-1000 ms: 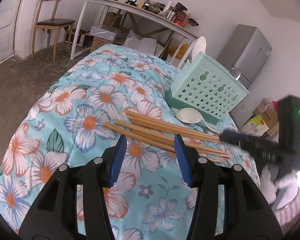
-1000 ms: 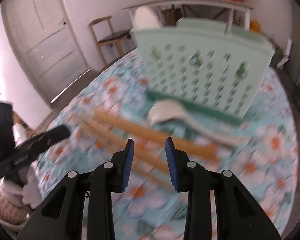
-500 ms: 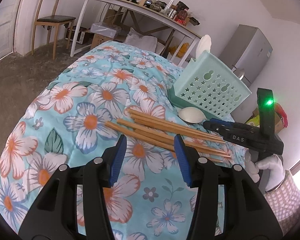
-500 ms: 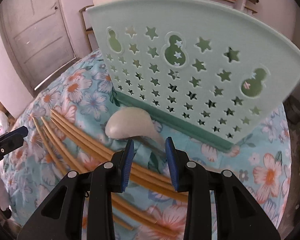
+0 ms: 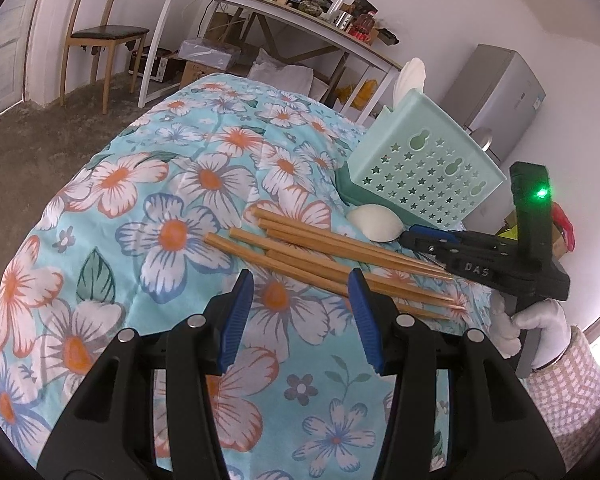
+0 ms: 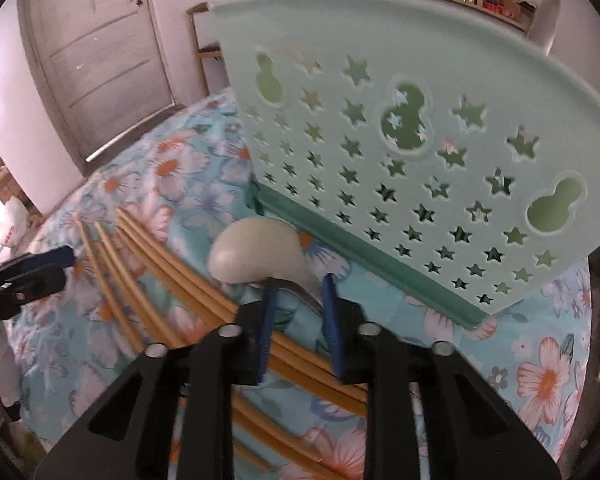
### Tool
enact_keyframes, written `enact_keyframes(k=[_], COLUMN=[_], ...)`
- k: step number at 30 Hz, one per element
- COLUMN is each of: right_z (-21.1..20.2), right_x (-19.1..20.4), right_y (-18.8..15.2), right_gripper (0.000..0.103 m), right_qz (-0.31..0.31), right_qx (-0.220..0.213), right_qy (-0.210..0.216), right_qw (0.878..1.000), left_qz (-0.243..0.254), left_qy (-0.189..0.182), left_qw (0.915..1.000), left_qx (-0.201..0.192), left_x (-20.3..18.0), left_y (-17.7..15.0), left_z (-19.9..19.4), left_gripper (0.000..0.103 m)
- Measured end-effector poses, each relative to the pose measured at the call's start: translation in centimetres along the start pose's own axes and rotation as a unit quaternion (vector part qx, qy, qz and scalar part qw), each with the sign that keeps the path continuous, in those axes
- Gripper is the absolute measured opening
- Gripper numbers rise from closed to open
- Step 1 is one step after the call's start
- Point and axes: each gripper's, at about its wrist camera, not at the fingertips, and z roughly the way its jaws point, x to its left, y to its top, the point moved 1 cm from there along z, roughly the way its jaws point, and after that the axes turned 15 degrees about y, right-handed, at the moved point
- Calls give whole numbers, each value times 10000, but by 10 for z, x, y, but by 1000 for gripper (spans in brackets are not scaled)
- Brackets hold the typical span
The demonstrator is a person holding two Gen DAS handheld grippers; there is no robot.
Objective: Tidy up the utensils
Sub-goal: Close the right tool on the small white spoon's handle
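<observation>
Since a second ago my right gripper (image 6: 298, 290) has closed in, jaws open astride the spoon (image 6: 256, 250) handle beside the holder (image 6: 400, 128) near the worktop's far edge; clamping could snag chopsticks (image 5: 324, 258), while my left gripper (image 5: 300, 316) hovers open, empty.

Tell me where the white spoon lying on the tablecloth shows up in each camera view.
Left wrist view: the white spoon lies right of centre, beyond the chopsticks, with the right gripper at its handle end.
Right wrist view: the spoon is at centre, just ahead of the gripper.
Shared landmark: the green holder directly behind it.
</observation>
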Motion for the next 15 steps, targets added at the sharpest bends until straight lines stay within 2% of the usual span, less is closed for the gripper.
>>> enact_keyframes(k=[1, 9, 11, 13, 15], right_z=[1, 4, 3, 4, 9], right_x=[4, 23, 20, 17, 14], right_y=[1, 3, 3, 4, 5], right_gripper=[6, 8, 17, 41, 44], right_qz=[12, -330, -275, -266, -317], right_qx=[2, 45, 64, 112, 162], right_qy=[60, -319, -270, -225, -149], right_qw=[10000, 9989, 9992, 9993, 9993], left_qz=[-1, 5, 4, 4, 9], left_qy=[1, -11, -13, -25, -44], left_qw=[10000, 10000, 10000, 10000, 10000], left_qx=[0, -20, -14, 0, 15], left_x=[0, 0, 0, 1, 0], left_y=[0, 0, 0, -1, -1], left_z=[0, -2, -2, -2, -1], left_gripper=[47, 47, 47, 47, 47])
